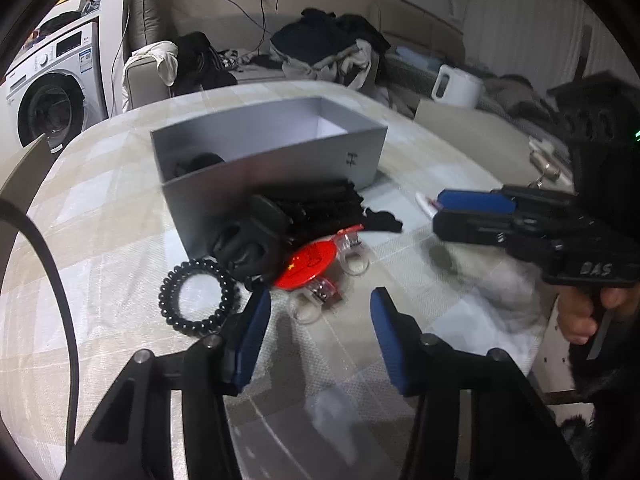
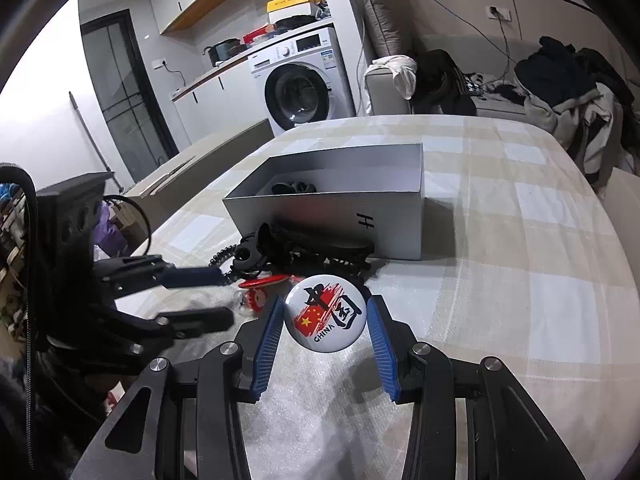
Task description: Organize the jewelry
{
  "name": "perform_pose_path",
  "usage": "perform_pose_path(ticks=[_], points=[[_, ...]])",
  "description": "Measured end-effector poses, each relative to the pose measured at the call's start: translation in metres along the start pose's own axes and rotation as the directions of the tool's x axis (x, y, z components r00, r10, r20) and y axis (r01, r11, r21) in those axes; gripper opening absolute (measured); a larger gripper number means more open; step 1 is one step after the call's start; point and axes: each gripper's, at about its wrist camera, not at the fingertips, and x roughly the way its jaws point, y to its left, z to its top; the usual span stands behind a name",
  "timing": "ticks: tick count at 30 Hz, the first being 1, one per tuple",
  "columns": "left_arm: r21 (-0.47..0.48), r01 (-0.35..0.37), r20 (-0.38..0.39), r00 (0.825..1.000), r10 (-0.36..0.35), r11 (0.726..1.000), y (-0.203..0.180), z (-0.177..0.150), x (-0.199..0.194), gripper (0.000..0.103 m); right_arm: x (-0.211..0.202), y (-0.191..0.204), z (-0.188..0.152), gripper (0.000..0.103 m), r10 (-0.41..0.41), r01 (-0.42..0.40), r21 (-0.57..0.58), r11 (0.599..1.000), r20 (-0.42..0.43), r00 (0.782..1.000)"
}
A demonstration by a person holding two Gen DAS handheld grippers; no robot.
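A grey open box (image 1: 272, 156) (image 2: 332, 204) stands on the checked table, with dark items inside. In front of it lies a pile: a black claw clip (image 1: 256, 236) (image 2: 256, 248), a black spiral hair tie (image 1: 200, 298), a red round badge (image 1: 310, 266) (image 2: 262, 282) and clear rings (image 1: 308, 304). My left gripper (image 1: 320, 320) (image 2: 224, 298) is open and empty just in front of the pile. My right gripper (image 2: 326, 312) (image 1: 438, 210) is shut on a white round "CHINA" badge (image 2: 325, 317), held edge to edge between its blue pads above the table.
A sofa with piled clothes (image 1: 328, 48) (image 2: 568, 80) is behind the table. A washing machine (image 2: 300, 76) (image 1: 52, 92) stands at the back. A white kettle (image 1: 456, 86) and a cardboard box (image 2: 208, 160) sit beside the table.
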Motion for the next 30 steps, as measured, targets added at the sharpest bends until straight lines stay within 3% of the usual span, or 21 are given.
perform_pose_path(ticks=[8,11,22,30], points=[[0.004,-0.052,-0.048,0.997,0.052,0.999,-0.002,0.0,0.01,0.023,-0.004,-0.002,-0.001,0.042,0.014,-0.014,0.005,1.0,0.015,1.0],[0.006,-0.026,-0.05,0.998,0.026,1.0,-0.004,-0.001,0.008,0.015,-0.005,-0.003,-0.001,0.042,0.015,-0.016,0.009,1.0,0.018,1.0],[-0.002,0.097,0.003,0.995,-0.097,0.995,-0.005,-0.007,-0.015,0.015,-0.009,0.002,0.002,0.042,0.017,-0.017,-0.005,1.0,0.035,0.999],[-0.011,0.121,0.06,0.991,-0.12,0.993,-0.003,-0.001,-0.028,0.014,-0.015,0.004,0.008,0.042,0.025,-0.025,-0.006,1.0,0.065,0.998]])
